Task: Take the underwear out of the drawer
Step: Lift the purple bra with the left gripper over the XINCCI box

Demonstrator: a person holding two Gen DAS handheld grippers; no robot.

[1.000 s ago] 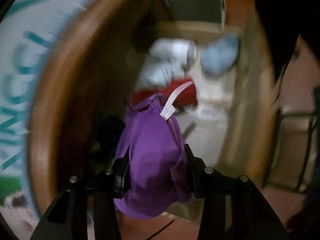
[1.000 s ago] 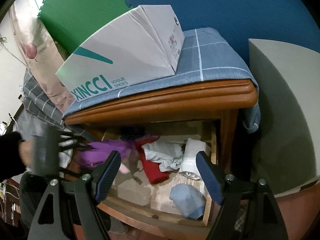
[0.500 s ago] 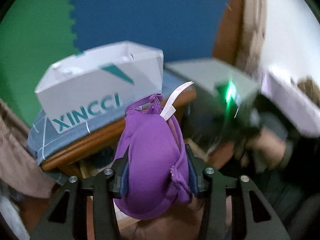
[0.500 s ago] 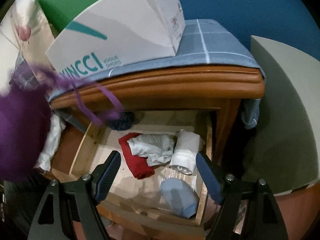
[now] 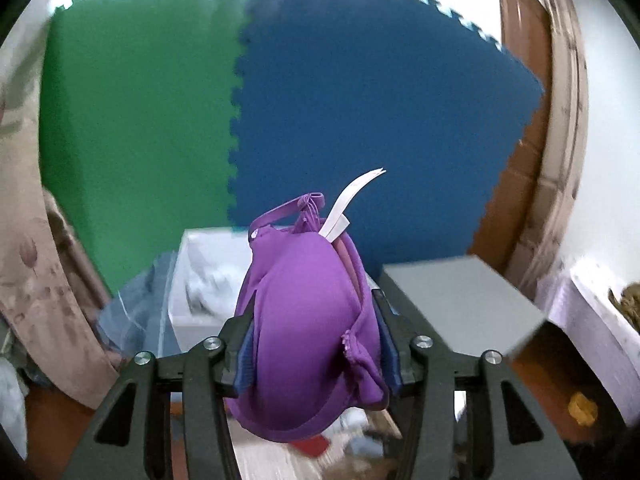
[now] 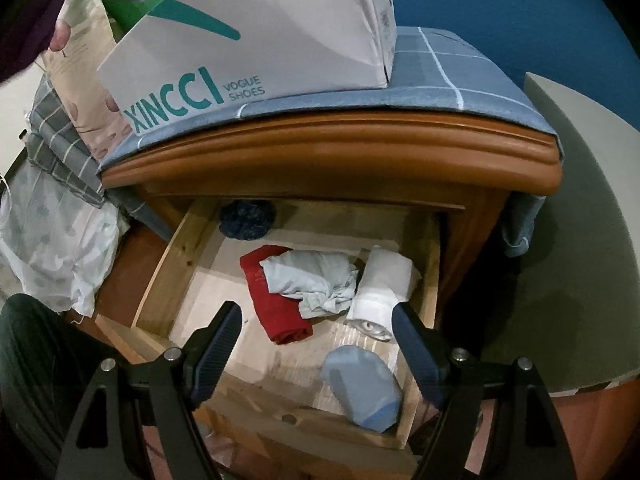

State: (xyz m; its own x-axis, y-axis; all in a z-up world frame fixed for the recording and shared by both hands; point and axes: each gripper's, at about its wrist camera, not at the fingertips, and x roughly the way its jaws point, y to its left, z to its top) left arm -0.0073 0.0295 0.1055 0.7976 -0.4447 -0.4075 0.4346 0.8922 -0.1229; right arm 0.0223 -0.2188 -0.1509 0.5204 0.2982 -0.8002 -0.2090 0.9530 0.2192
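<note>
The left gripper [image 5: 314, 344] holds a purple bra [image 5: 308, 320] high above the shoe box [image 5: 200, 280], its fingers opening yet pressing the cup. The right gripper [image 6: 316, 344] hovers over the open drawer [image 6: 188, 240], fingers apart, empty.

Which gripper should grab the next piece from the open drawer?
Right. The right gripper hangs empty, pads apart, over the drawer, near the red garment. The left gripper, jaws opening, has the purple bra between its pads.
</note>
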